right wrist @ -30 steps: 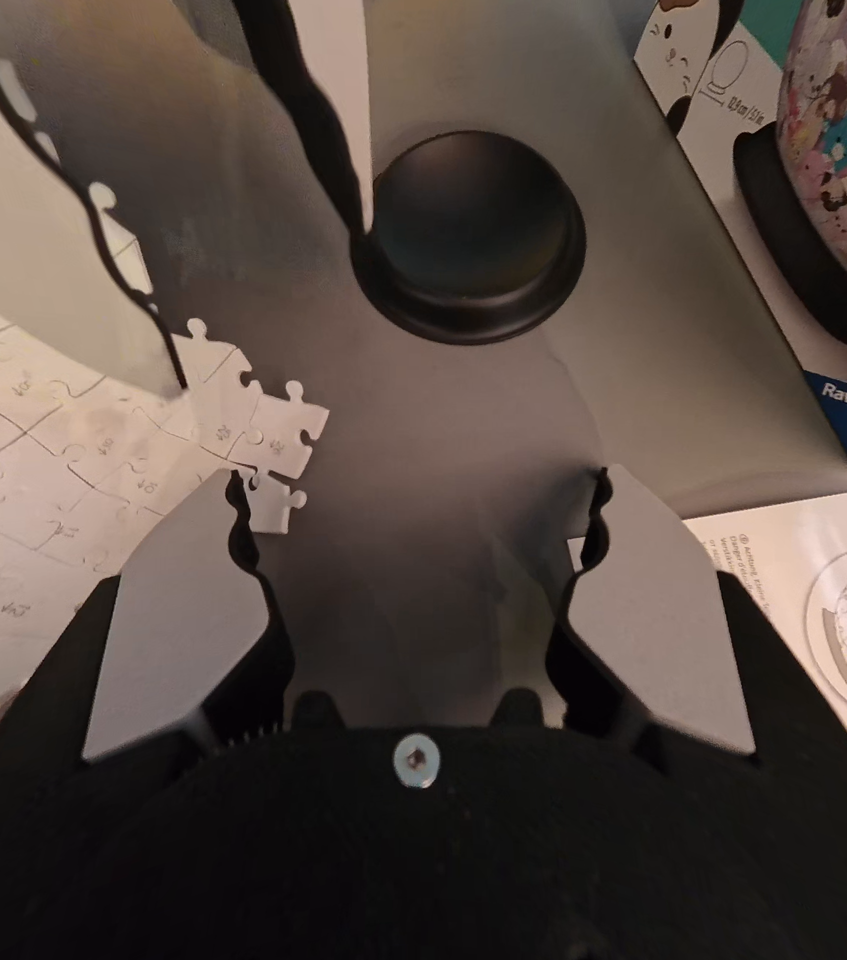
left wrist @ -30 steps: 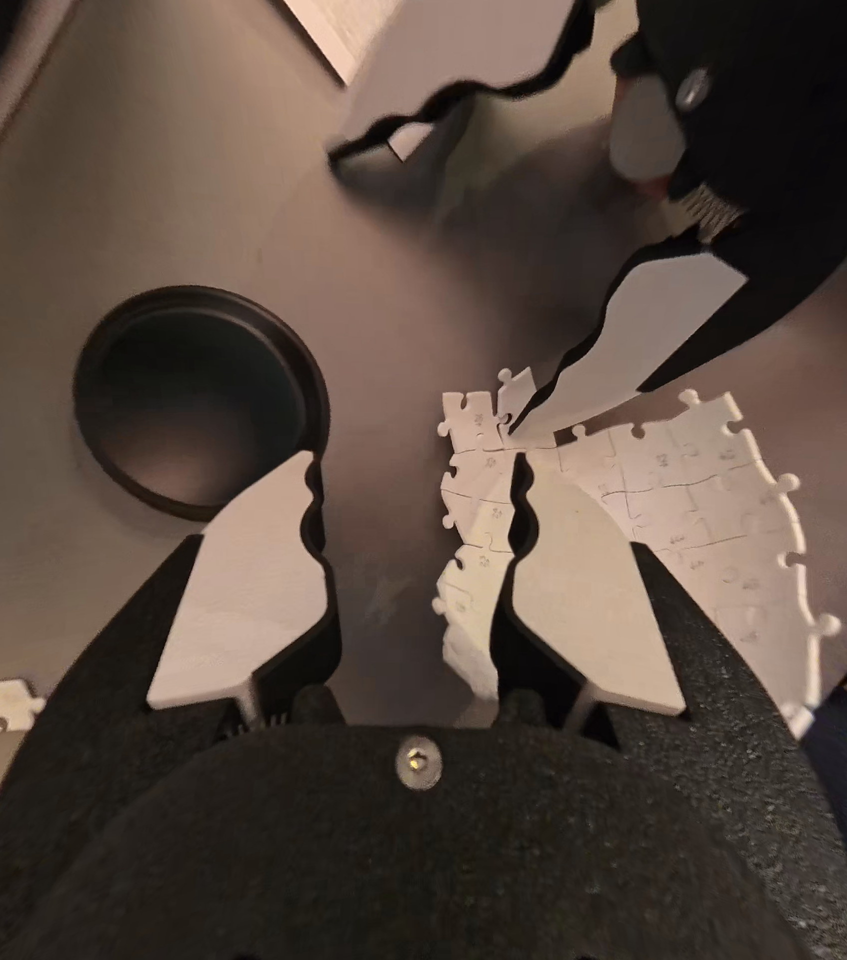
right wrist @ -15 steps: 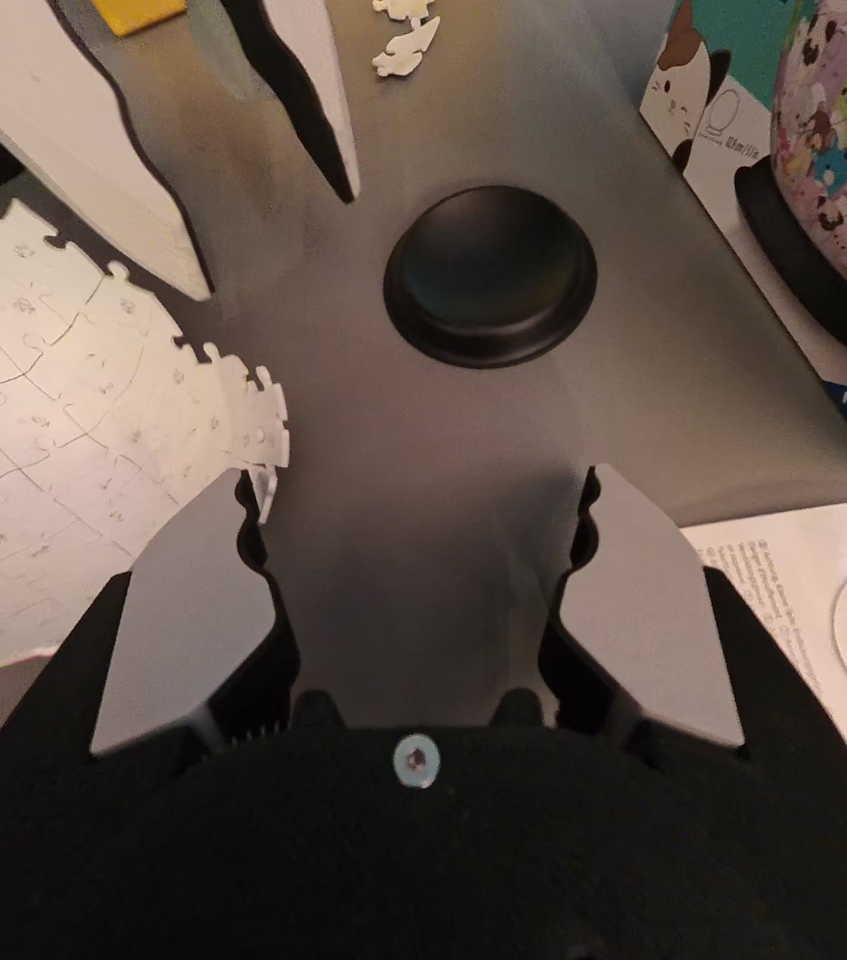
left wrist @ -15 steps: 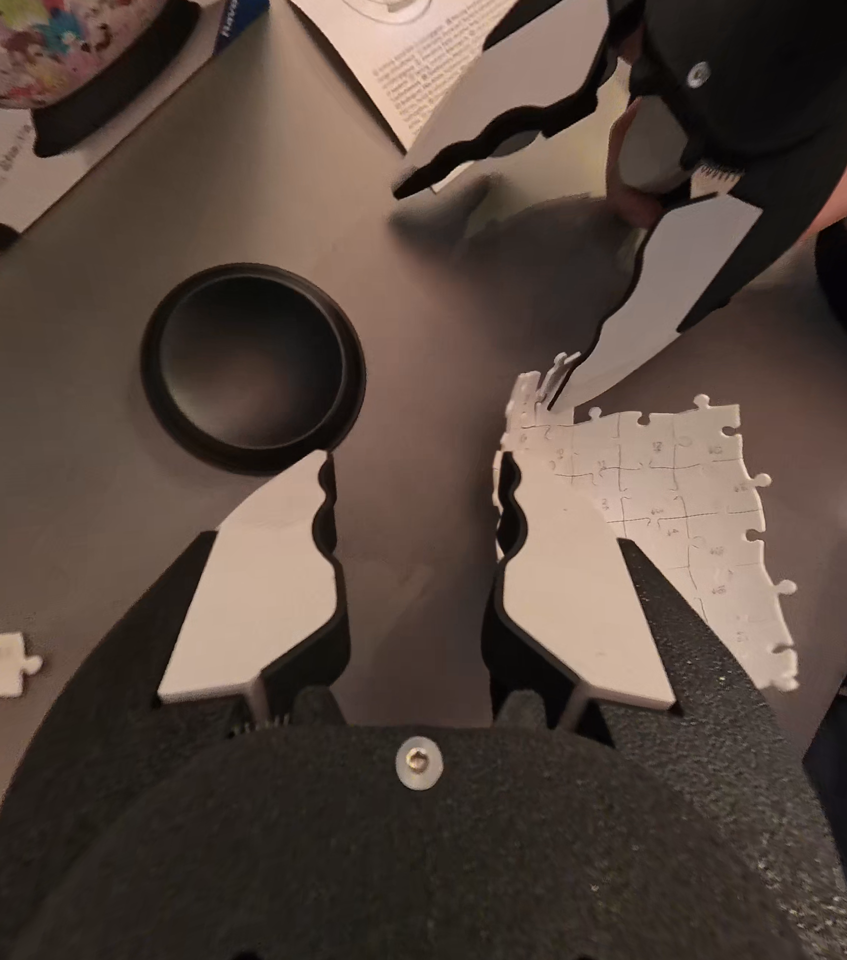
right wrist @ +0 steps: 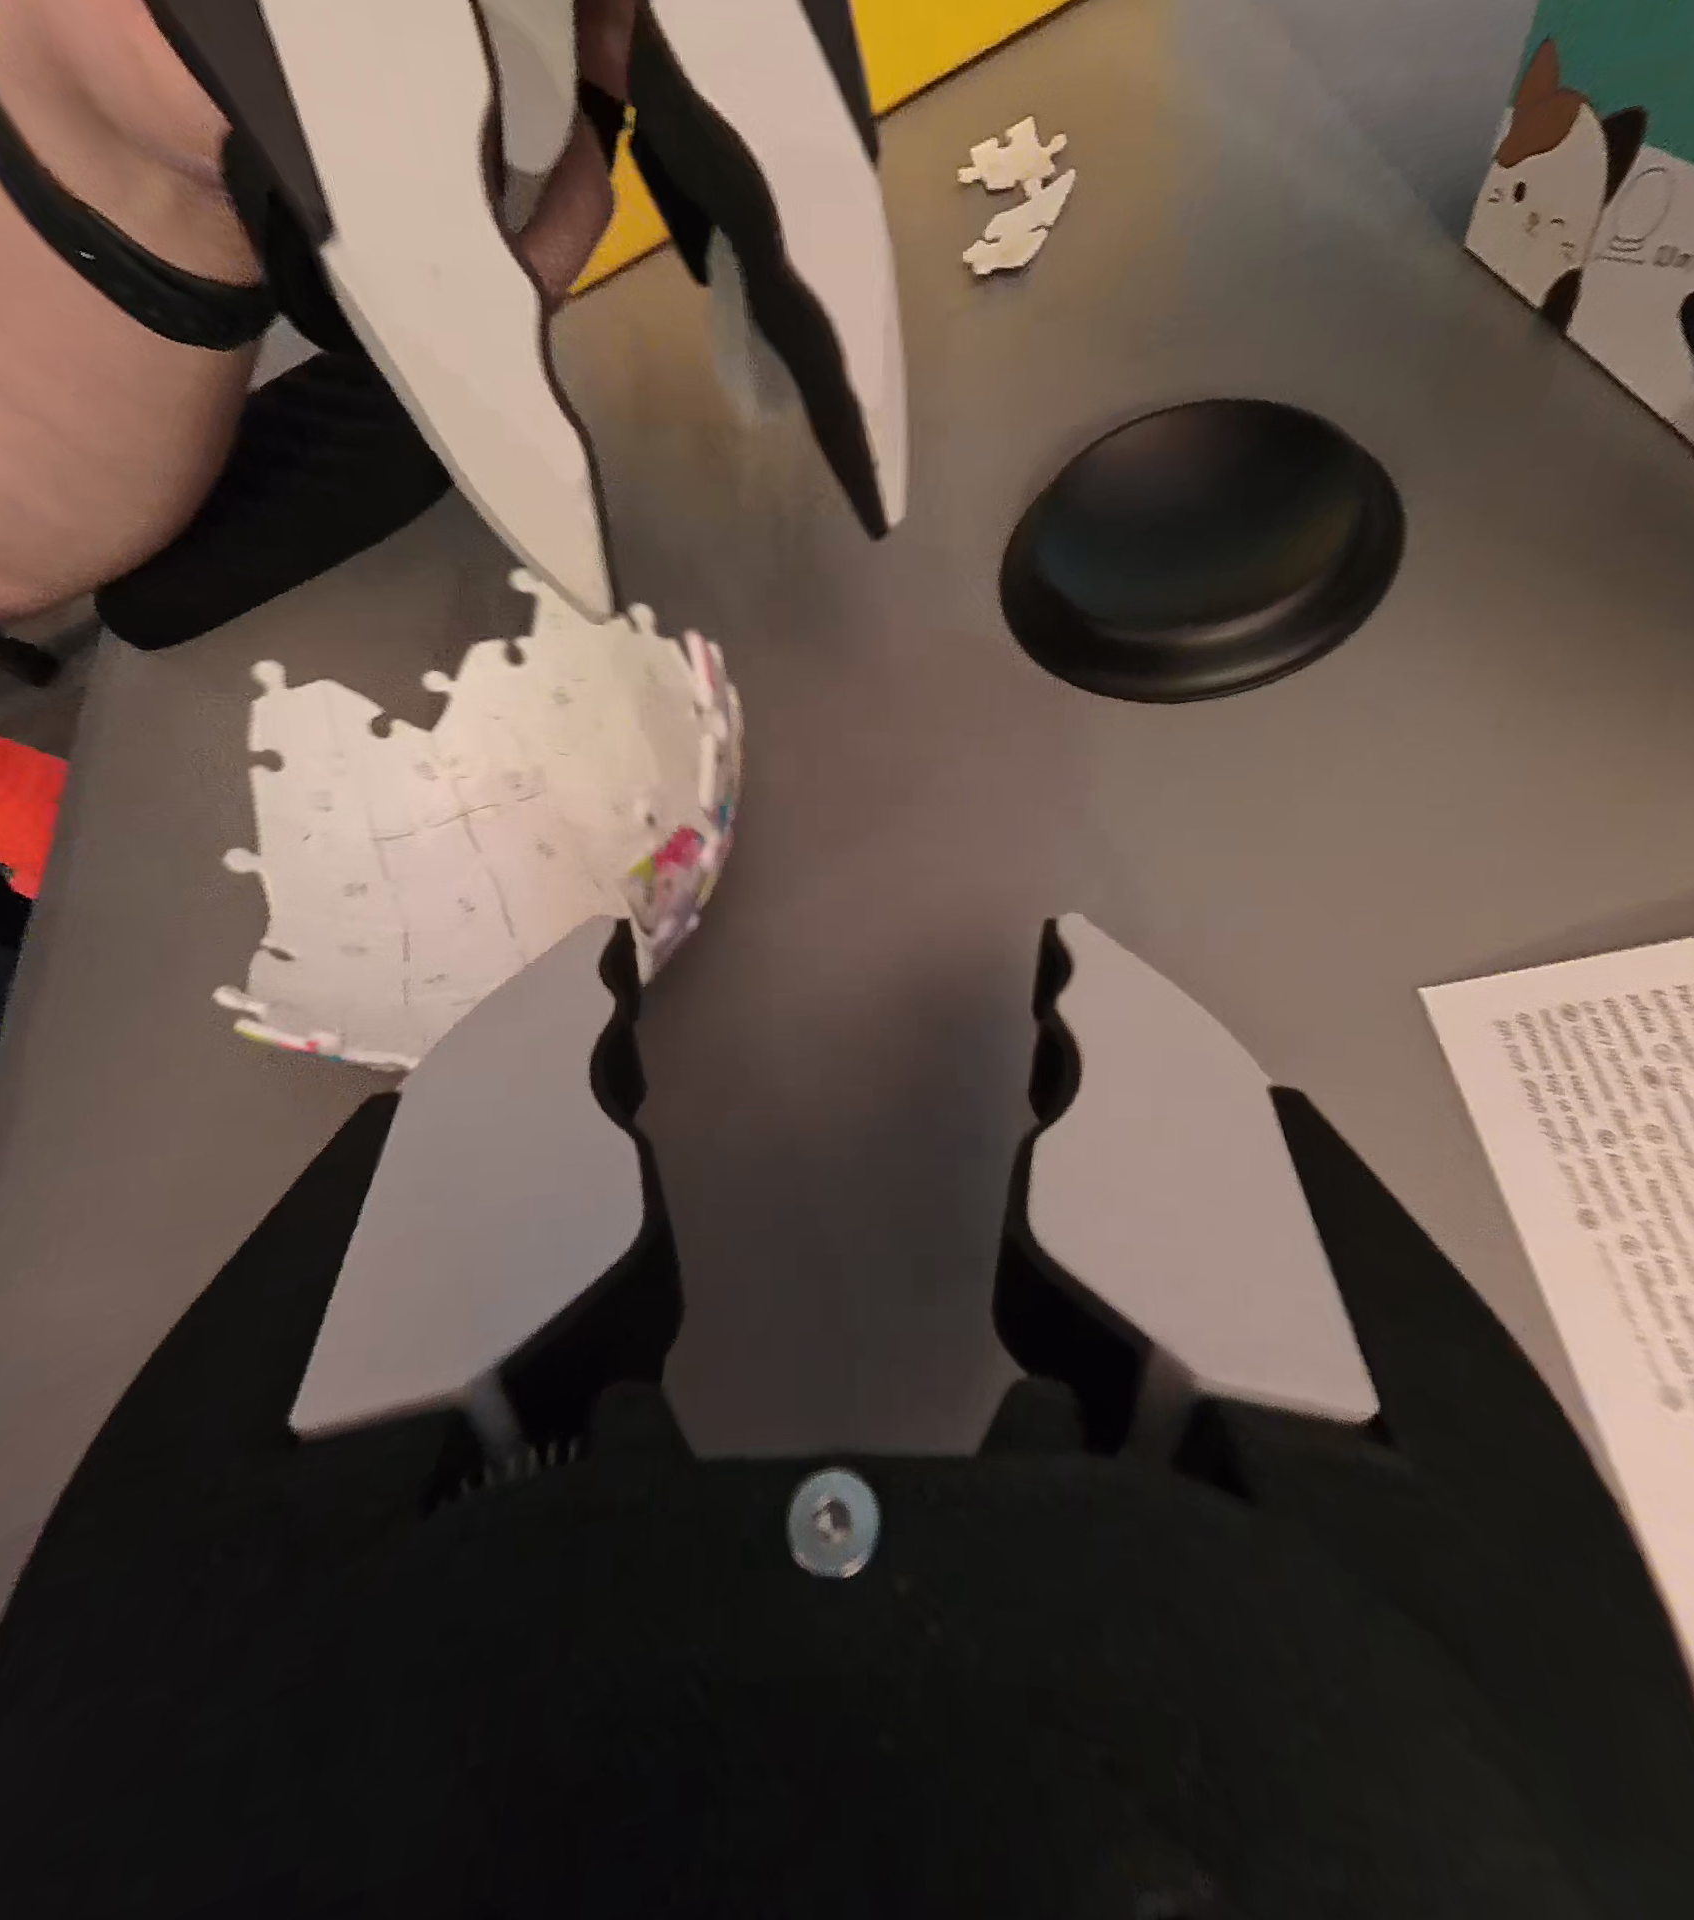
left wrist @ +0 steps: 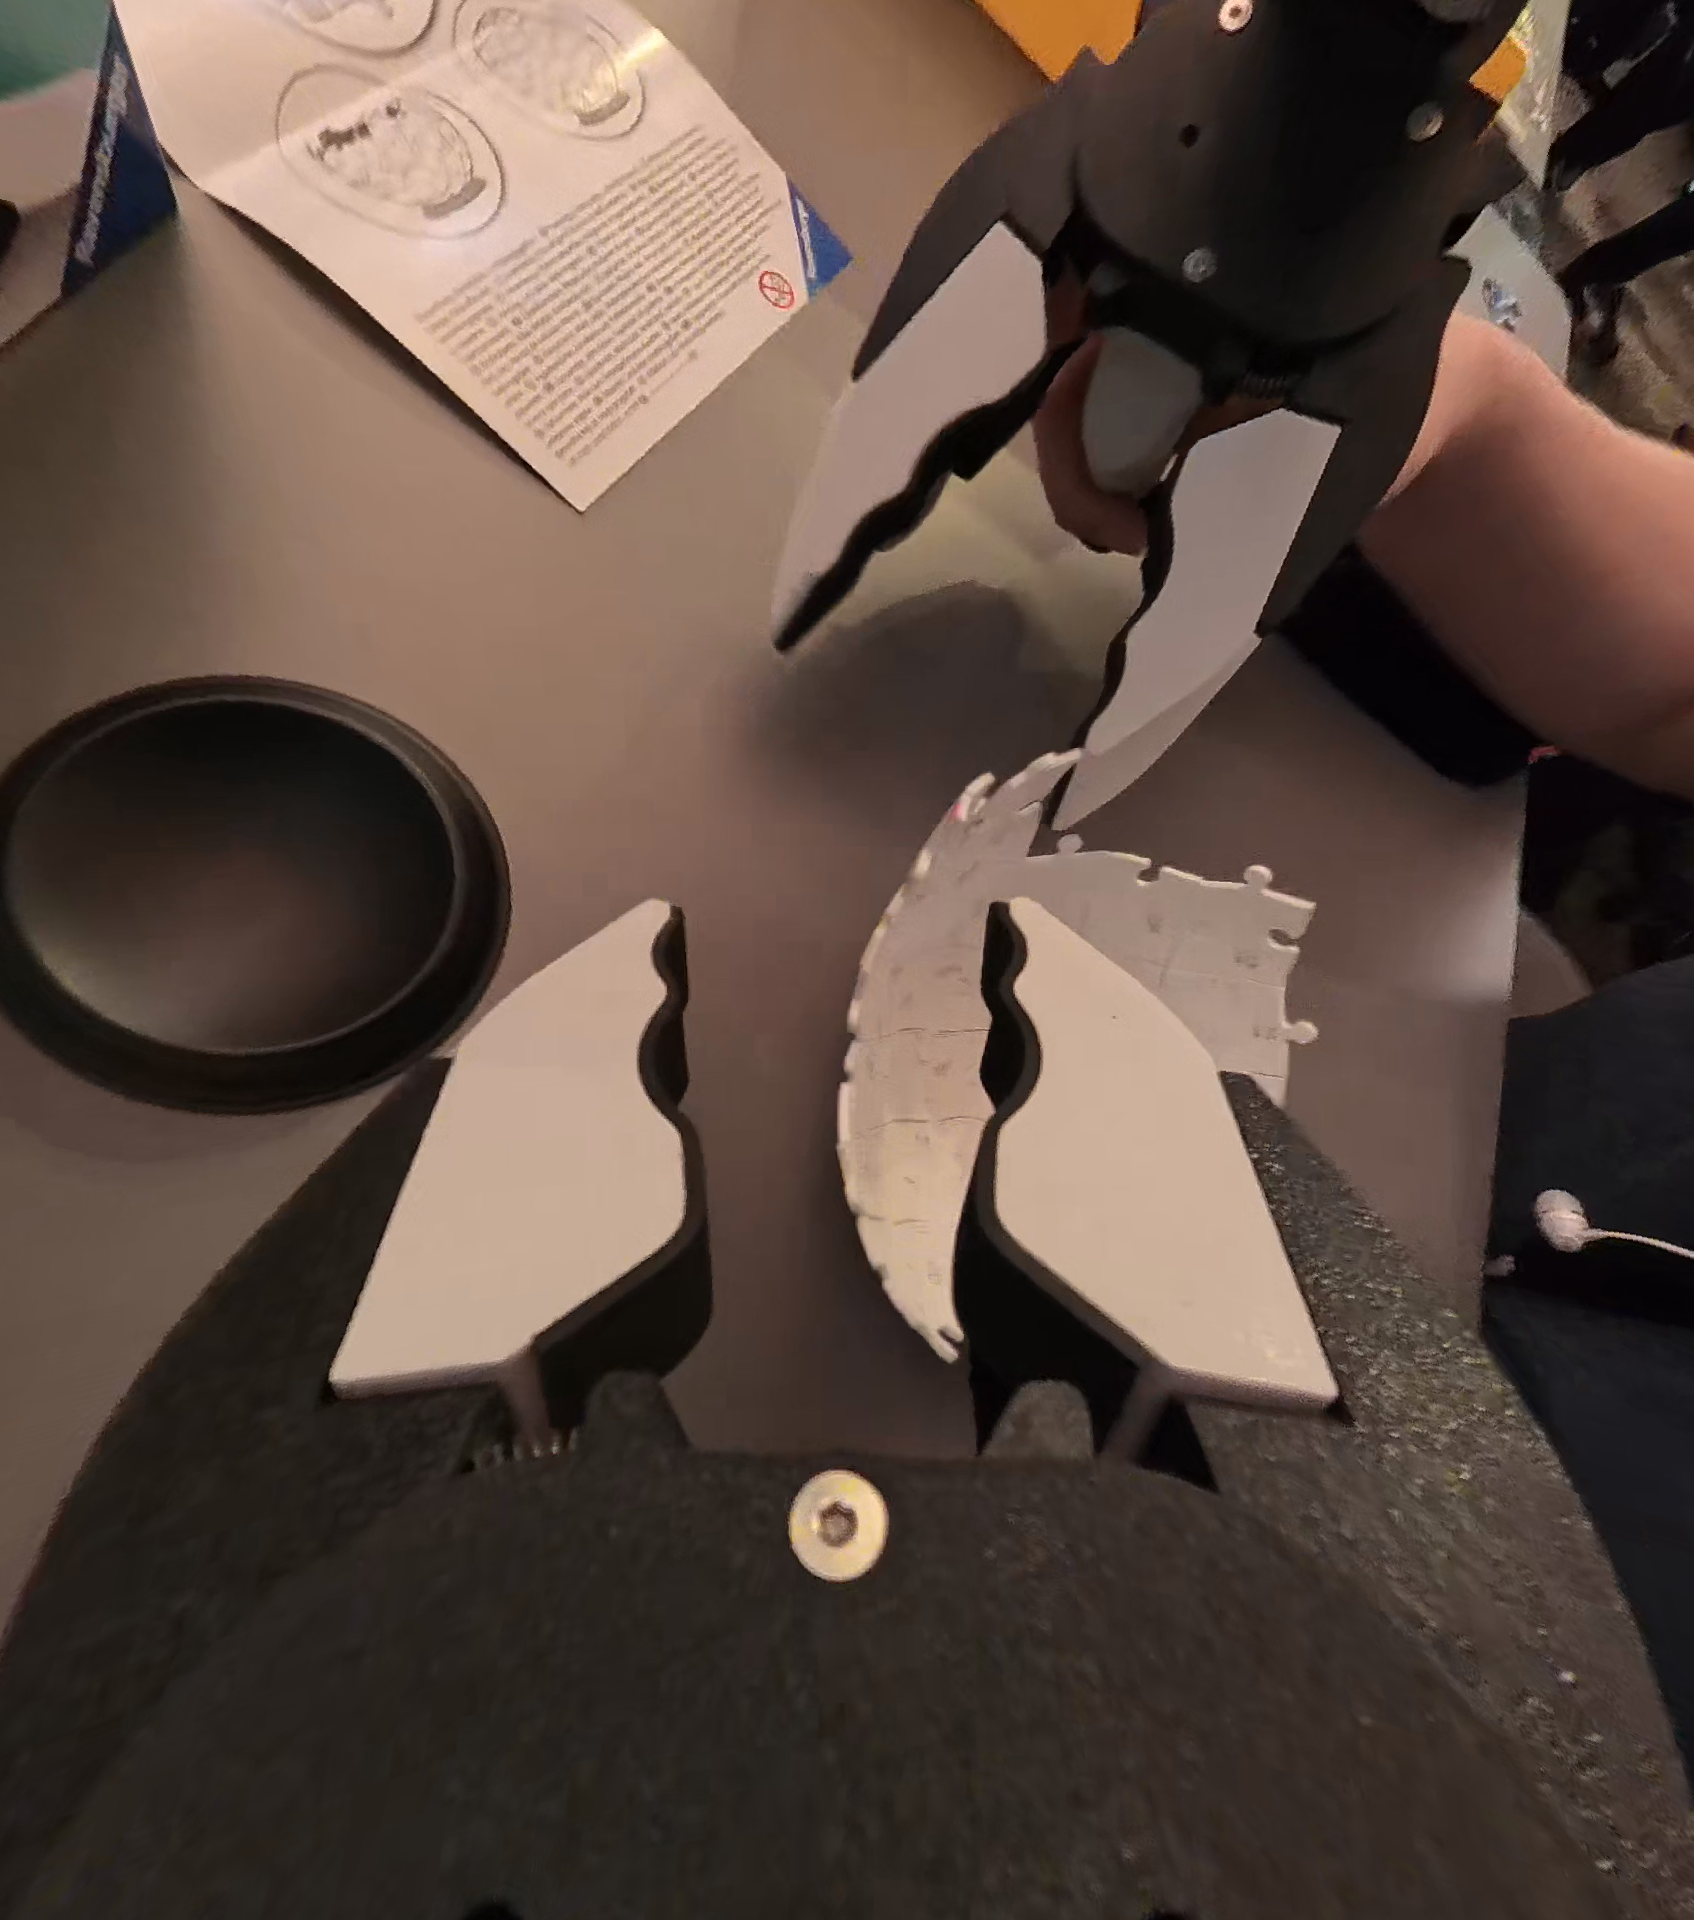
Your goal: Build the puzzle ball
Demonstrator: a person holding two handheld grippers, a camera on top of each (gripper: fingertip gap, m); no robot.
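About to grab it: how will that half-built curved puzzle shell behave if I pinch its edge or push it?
The puzzle shell looks thin and light, so a push would probably rock or slide it on its rounded underside. It is only interlocked pieces with a jagged open rim, so an edge pinch may pop joints apart.

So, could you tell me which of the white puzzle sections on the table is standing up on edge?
The big curved shell between the grippers: it stands tilted up, coloured outside showing. The two small loose pieces lie flat farther away.
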